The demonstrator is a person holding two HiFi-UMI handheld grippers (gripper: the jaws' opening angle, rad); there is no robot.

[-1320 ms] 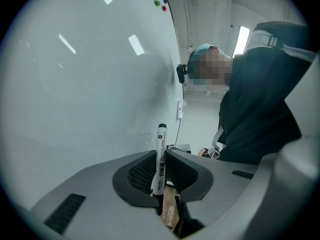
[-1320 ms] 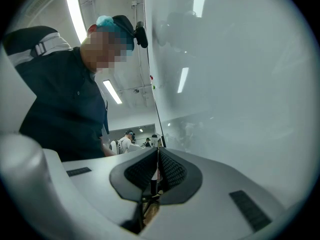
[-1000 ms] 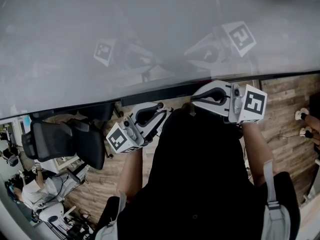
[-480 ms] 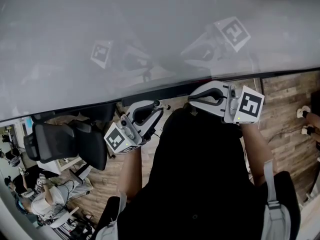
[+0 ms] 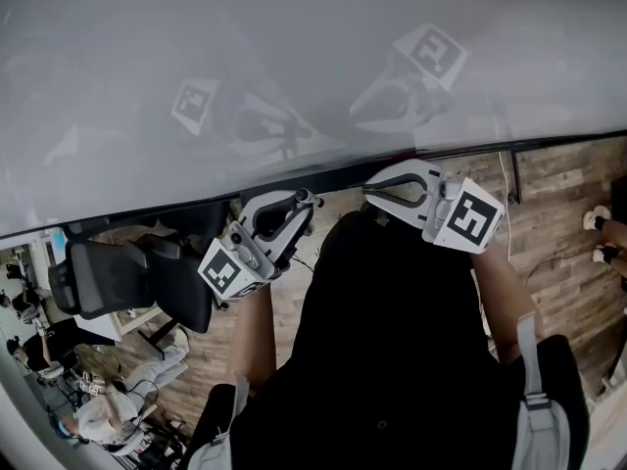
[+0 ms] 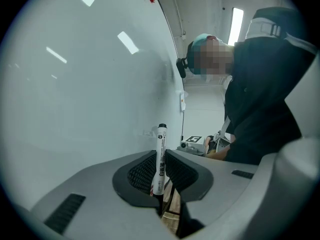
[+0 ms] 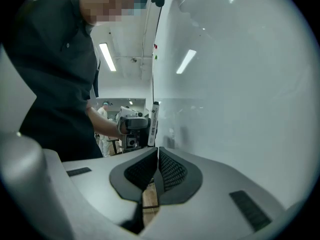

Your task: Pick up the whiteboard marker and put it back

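A white whiteboard marker (image 6: 161, 159) with a black cap stands upright between the pads of my left gripper (image 6: 161, 184), which is shut on it. In the head view the left gripper (image 5: 294, 204) is close under the whiteboard (image 5: 294, 57), left of my body. My right gripper (image 5: 377, 189) is at the same height on the other side. Its jaws (image 7: 158, 169) are closed together with nothing in them. The right gripper view looks across at the marker (image 7: 154, 124) held in the left gripper (image 7: 132, 126), next to the board's surface (image 7: 240, 84).
The board's dark lower edge (image 5: 196, 204) runs across the head view. A black office chair (image 5: 118, 277) stands on the wood floor at left, with people (image 5: 98, 419) beyond it. A cable (image 5: 509, 169) hangs at right, near someone's shoes (image 5: 598, 228).
Both grippers have risen a little toward the whiteboard's lower edge. The right one has also shifted left and tilted. The marker has stayed in the left gripper.
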